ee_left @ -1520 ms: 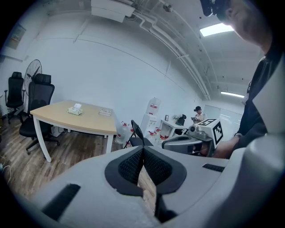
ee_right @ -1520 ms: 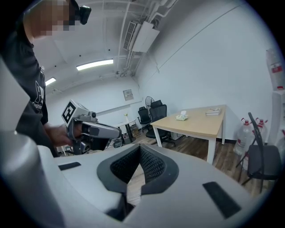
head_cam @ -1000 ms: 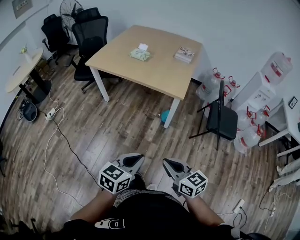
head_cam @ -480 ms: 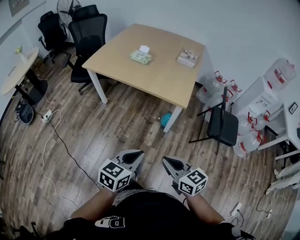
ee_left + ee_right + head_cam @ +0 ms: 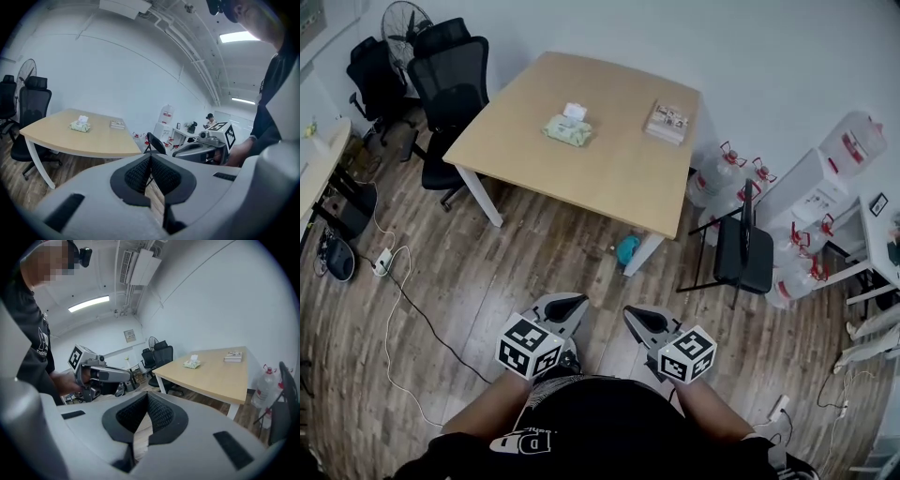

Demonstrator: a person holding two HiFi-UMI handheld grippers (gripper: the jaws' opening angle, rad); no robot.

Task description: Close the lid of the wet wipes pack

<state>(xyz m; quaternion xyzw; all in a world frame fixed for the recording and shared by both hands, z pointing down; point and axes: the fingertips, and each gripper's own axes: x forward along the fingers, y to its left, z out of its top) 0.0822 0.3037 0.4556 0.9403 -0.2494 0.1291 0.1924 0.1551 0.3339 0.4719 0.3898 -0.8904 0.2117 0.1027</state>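
Person stepped nearer table (image 5: 609, 173) since a second ago: approach only. Wet wipes pack (image 5: 566, 130) well apart, lid (image 5: 575, 112) up. Left gripper (image 5: 572, 306), right gripper (image 5: 632, 315) clenched, empty.

No legible text. White print (image 5: 521, 444) on black shirt (image 5: 609, 422), bottom centre of head view: cut off, unreadable. Wall plaque (image 5: 130, 335), upper centre of right gripper view: too small to read.

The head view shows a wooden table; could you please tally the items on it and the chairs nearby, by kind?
Wet wipes pack: 1
Book: 1
Black office chairs: 2
Black folding chair: 1
Total: 5
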